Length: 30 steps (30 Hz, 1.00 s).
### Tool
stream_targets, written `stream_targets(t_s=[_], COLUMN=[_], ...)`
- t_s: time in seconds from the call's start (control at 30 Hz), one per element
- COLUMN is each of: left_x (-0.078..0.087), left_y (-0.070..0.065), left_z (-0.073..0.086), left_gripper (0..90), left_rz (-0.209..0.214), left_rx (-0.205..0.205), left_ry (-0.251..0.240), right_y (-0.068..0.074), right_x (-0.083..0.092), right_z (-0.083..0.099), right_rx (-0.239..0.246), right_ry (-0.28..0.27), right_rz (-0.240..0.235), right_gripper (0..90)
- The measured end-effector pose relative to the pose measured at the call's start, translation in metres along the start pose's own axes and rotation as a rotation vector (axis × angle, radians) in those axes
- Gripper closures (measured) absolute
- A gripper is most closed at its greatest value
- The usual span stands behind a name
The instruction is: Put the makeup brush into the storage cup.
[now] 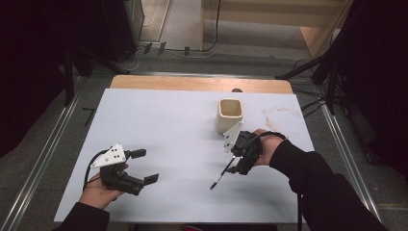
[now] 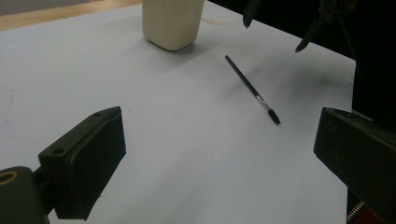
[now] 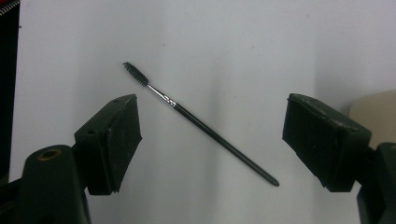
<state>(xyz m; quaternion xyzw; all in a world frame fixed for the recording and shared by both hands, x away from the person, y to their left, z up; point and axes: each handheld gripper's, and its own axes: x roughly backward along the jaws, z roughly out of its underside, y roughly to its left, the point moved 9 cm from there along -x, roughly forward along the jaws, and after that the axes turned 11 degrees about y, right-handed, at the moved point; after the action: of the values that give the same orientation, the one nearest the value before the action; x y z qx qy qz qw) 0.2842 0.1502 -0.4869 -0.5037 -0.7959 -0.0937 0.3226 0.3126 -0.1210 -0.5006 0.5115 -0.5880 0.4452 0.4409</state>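
- High view: nearest to you, your left gripper [image 1: 144, 166] sits low at the left of the white table top [image 1: 163, 120], held in your left hand [image 1: 98, 192]. Its black jaws are spread wide and point toward the middle of the table, with nothing between them.
- In the left gripper view you look along those spread jaws across bare white surface. Nothing touches either pad.
- A little farther in and to the right, your right gripper [image 1: 235, 166] points down at the table, held by your right hand [image 1: 268, 147] in its dark sleeve [image 1: 312, 183].
- Under it lies the thin black wand with a small bristled brush tip [image 1: 220, 177]. It lies flat and slanted on the table, brush end toward you, and its far end runs beneath the gripper.
- In the right gripper view the wand [image 3: 201, 123] lies crosswise in the gap between the two black pads [image 3: 116, 140]. The jaws stand wide apart and neither pad touches it. The brush end reaches past the left pad, and the plain end stops short of the right one.
- Farther back, just beyond your right gripper, the cream, square-mouthed ceramic cup [image 1: 229, 114] stands upright with its mouth open to the camera.
- In the left gripper view the cup [image 2: 172, 23] stands behind the wand [image 2: 252, 88], apart from it.
- Farthest off, a strip of bare wood [image 1: 192, 83] runs along the table's back edge.
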Motion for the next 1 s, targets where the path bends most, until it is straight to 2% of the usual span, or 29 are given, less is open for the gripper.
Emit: stream_targets(t_s=[0.03, 0.07, 0.13, 0.27, 0.3, 0.37, 0.43, 0.47, 0.5, 0.63, 0.73, 0.93, 1.0], left_x=[-0.0002, -0.0003, -0.0004, -0.0006, -0.0006, -0.0009, -0.0013, -0.0013, -0.0014, -0.0013, -0.0009, -0.0002, -0.0001], left_y=[0.0002, 0.0002, 0.0, 0.0003, 0.0003, 0.0002, 0.0001, 0.0001, 0.0001, 0.0001, 0.0003, 0.0013, 0.0012], left_z=[0.0002, 0.0002, 0.0001, 0.0003, 0.0003, 0.0004, 0.0006, 0.0006, 0.0006, 0.0005, 0.0007, 0.0012, 0.0011], left_gripper=[2.4, 2.4, 2.4, 2.4, 2.4, 2.4, 2.4, 2.4, 2.4, 2.4, 2.4, 2.4, 2.4], left_rz=[-0.001, -0.001, 0.002, 0.005, 0.005, 0.006, 0.006, 0.006, 0.008, 0.007, 0.006, 0.0, 0.001], left_rx=[-0.003, -0.003, -0.003, 0.001, 0.001, 0.005, 0.005, 0.005, 0.003, 0.005, 0.005, 0.003, 0.002], left_ry=[0.0, 0.001, -0.002, -0.004, -0.004, -0.005, -0.003, -0.003, -0.003, -0.004, -0.004, 0.001, -0.001], right_y=[-0.0014, -0.0019, -0.0018, -0.0007, -0.0007, -0.001, -0.0011, -0.0011, -0.0004, -0.0026, -0.0025, -0.0025, -0.0028], right_x=[-0.0015, -0.002, -0.0026, -0.0053, -0.0053, -0.0026, -0.0013, -0.0013, 0.0002, 0.0007, 0.0005, -0.0071, -0.0078], right_z=[0.0003, 0.0005, 0.001, 0.0012, 0.0012, -0.001, -0.0016, -0.0016, -0.0013, -0.0018, -0.0027, -0.0019, -0.0026], right_rx=[0.045, 0.067, 0.081, 0.173, 0.173, 0.212, 0.246, 0.246, 0.294, 0.357, 0.383, 0.442, 0.456], right_ry=[-0.017, -0.026, -0.028, -0.041, -0.041, -0.053, -0.037, -0.037, -0.011, 0.034, 0.065, 0.114, 0.115], right_rz=[-0.005, -0.003, -0.008, -0.021, -0.021, -0.015, -0.005, -0.005, 0.0, 0.008, -0.008, 0.005, 0.006], right_gripper=[20.1, 20.2, 20.2, 21.0, 21.0, 21.0, 21.0, 21.0, 21.4, 21.4, 20.9, 21.6, 21.7])
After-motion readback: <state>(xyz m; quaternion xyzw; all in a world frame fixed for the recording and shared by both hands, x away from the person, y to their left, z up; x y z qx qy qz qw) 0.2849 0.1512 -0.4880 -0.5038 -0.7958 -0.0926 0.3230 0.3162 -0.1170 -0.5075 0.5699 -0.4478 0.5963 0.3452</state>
